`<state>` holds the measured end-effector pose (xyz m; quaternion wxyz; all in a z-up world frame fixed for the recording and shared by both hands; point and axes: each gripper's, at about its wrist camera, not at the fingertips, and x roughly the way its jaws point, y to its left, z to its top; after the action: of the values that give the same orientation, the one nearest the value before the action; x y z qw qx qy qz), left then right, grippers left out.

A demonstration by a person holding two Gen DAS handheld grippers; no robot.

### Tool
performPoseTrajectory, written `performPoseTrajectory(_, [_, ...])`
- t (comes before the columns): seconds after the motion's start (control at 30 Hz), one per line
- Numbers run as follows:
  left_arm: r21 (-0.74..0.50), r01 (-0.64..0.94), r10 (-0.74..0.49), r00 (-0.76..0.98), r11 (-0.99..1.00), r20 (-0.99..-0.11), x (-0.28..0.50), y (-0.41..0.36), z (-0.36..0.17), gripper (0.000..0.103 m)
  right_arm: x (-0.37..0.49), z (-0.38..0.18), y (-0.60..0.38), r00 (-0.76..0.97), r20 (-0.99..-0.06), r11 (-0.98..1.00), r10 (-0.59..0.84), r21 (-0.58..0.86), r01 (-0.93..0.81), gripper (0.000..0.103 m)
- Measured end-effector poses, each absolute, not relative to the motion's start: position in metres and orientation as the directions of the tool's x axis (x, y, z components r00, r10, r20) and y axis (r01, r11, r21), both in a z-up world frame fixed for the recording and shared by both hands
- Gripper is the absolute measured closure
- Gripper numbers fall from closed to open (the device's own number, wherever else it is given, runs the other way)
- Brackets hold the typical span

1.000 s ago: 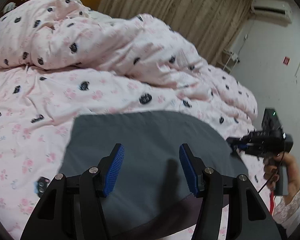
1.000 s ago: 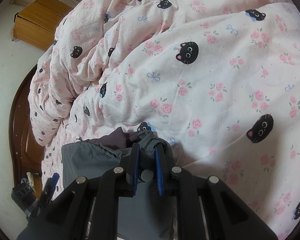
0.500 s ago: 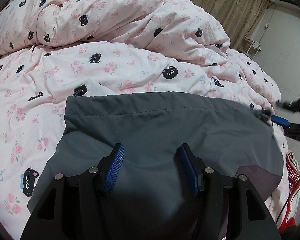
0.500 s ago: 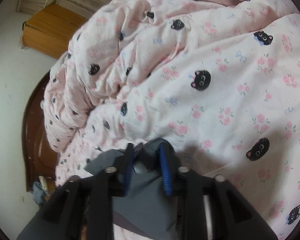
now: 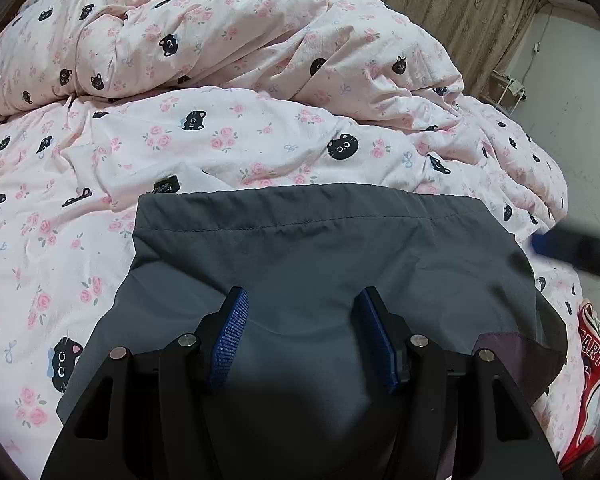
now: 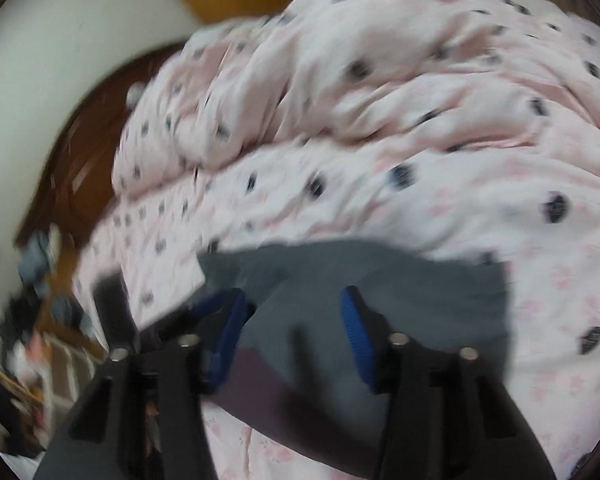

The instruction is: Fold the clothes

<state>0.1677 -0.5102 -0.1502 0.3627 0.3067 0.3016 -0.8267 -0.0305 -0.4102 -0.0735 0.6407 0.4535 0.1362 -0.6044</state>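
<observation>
Right gripper point(image 6: 292, 336) just let go of the grey garment point(image 5: 320, 248), jaws apart now. Left gripper point(image 5: 300, 336) hovers with jaws apart too, so the garment lies spread on the bed point(image 5: 220, 140).

The bed is viewed closely from above by both wrist cameras, aimed toward 12 o'clock; the grey garment point(image 5: 324, 248) point(image 6: 380, 276) and quilt point(image 5: 228, 136) point(image 6: 380, 128) are shared.

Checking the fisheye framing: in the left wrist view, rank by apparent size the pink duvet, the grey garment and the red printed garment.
1. Pink duvet, largest.
2. Grey garment.
3. Red printed garment, smallest; it is cut off at the frame edge, so its full size is unknown.
</observation>
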Motion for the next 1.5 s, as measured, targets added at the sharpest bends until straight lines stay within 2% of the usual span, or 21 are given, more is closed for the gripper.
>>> performPoseTrajectory(0.17, [-0.242,0.787,-0.408,-0.524,-0.568,-0.747,0.165,-0.509,-0.155,0.050,-0.011,-0.124,-0.423,0.117,-0.823,-0.244,-0.556,0.296,0.923,0.063])
performPoseTrajectory(0.33, [-0.172,0.785,-0.416,-0.484,-0.595,-0.770,0.158,-0.505,-0.161,0.050,-0.010,-0.161,-0.412,0.099,-0.822,-0.233,-0.561,0.272,0.934,0.062])
performPoseTrajectory(0.57, [-0.204,0.782,-0.436,-0.520,-0.588,-0.735,0.167,-0.507,-0.134,0.050,-0.015,-0.137,-0.409,0.110,-0.796,-0.219,-0.595,0.292,0.931,0.062])
performPoseTrajectory(0.7, [-0.190,0.800,-0.507,-0.524,-0.570,-0.685,0.176,-0.517,-0.115,0.050,-0.018,-0.124,-0.419,0.035,-0.799,-0.238,-0.600,0.221,0.946,0.062])
performPoseTrajectory(0.87, [-0.152,0.841,-0.508,-0.447,-0.519,-0.736,0.172,-0.543,-0.137,0.050,-0.023,-0.108,-0.432,-0.058,-0.795,-0.263,-0.604,0.131,0.956,0.061])
performPoseTrajectory(1.0, [-0.132,0.856,-0.486,-0.404,-0.500,-0.775,0.166,-0.550,-0.161,0.049,-0.032,-0.130,-0.446,-0.107,-0.824,-0.295,-0.557,0.076,0.952,0.062])
performPoseTrajectory(1.33, [-0.141,0.858,-0.478,-0.404,-0.495,-0.780,0.167,-0.552,-0.172,0.047,-0.034,-0.161,-0.457,-0.114,-0.852,-0.294,-0.510,0.048,0.954,0.059])
performPoseTrajectory(1.43, [-0.133,0.857,-0.509,-0.413,-0.498,-0.755,0.170,-0.543,-0.157,0.048,-0.033,-0.153,-0.453,-0.116,-0.843,-0.293,-0.526,0.052,0.955,0.059])
performPoseTrajectory(1.5, [-0.157,0.835,-0.532,-0.469,-0.528,-0.705,0.175,-0.528,-0.140,0.048,-0.030,-0.139,-0.444,-0.117,-0.819,-0.292,-0.562,0.064,0.954,0.059])
